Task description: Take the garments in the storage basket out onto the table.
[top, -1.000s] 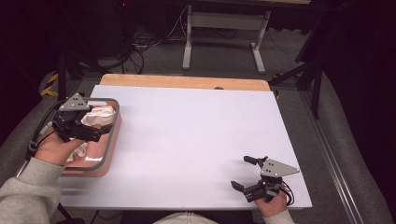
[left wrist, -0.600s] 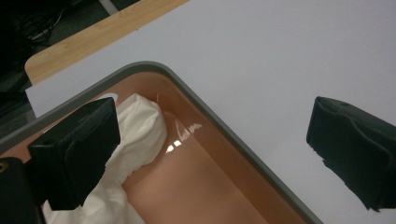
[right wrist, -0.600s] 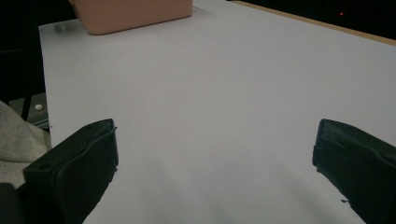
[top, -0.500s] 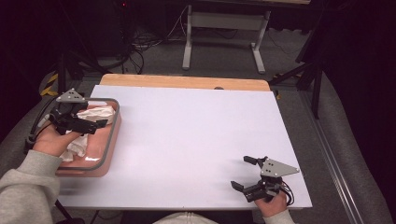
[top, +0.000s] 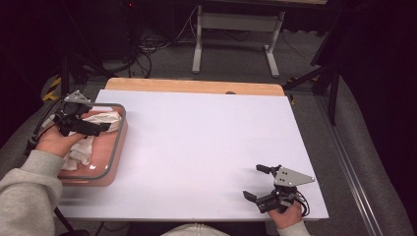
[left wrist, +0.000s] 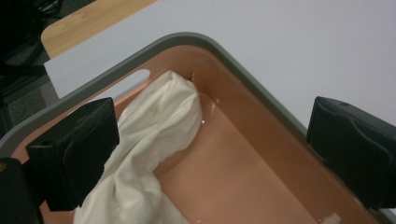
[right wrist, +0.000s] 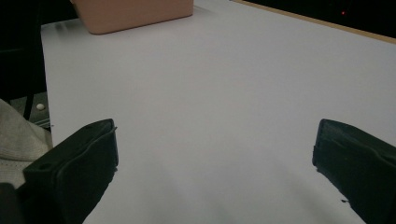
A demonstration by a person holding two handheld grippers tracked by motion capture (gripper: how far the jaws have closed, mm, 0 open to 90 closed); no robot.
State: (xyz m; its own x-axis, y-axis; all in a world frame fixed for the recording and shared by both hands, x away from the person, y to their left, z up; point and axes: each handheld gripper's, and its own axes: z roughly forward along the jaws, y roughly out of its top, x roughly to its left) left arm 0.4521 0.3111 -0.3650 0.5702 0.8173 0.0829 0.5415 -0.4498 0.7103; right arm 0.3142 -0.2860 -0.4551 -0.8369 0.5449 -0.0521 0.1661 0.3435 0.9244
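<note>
The left tongs have drifted toward the left edge of the bin over the last second and now hang over it with the jaws wide apart, holding nothing. The cloth lies inside the bin, bunched against its far left corner, just below the left jaw. That suggests the cloth is either just dropped or about to be picked up; the open jaws fit both. The right tongs have not moved, resting spread and empty at the near right of the worktop.

The bin is smooth, glossy pink plastic with rounded corners and a grey rim. The cloth is soft, white and creased into loose folds. The worktop is flat, matte white.
</note>
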